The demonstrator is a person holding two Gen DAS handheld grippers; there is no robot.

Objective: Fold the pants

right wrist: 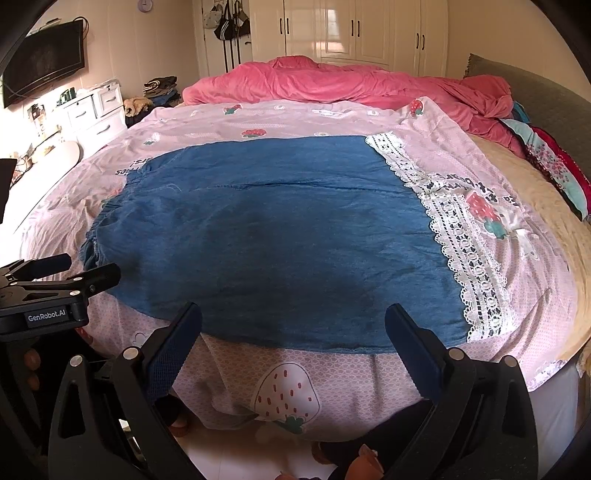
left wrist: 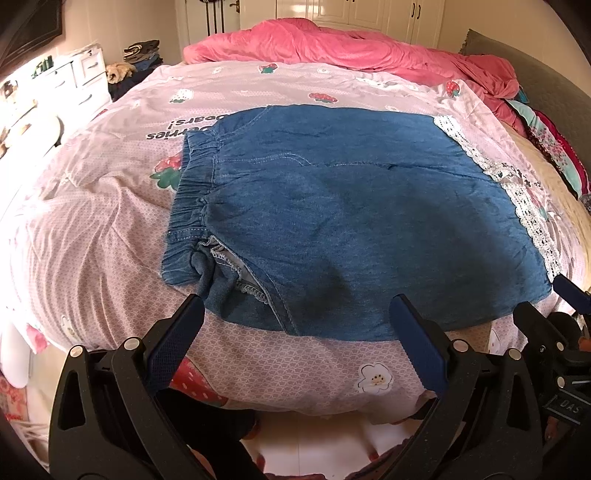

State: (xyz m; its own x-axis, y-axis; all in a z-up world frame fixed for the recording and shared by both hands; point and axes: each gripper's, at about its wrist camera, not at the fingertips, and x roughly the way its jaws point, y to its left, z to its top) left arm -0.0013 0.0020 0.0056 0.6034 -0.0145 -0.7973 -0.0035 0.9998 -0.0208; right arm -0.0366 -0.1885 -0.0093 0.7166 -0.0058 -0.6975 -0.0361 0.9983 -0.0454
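Blue denim pants (left wrist: 332, 206) lie spread flat on the pink strawberry-print bed cover (left wrist: 92, 229), elastic waistband to the left, white lace hems (left wrist: 517, 195) to the right. They also show in the right wrist view (right wrist: 266, 236), lace hems (right wrist: 458, 243) at right. My left gripper (left wrist: 295, 314) is open and empty, hovering at the pants' near edge below the waistband end. My right gripper (right wrist: 293, 321) is open and empty at the near edge further right. The right gripper also shows at the right edge of the left wrist view (left wrist: 554, 299); the left gripper shows at left in the right wrist view (right wrist: 88, 271).
A crumpled pink duvet (left wrist: 351, 44) lies across the far side of the bed. A grey headboard (right wrist: 535, 96) and folded colourful fabrics (right wrist: 546, 162) are at right. White drawers (right wrist: 96, 114) and a wall TV (right wrist: 44, 59) stand at left; wardrobes (right wrist: 351, 33) behind.
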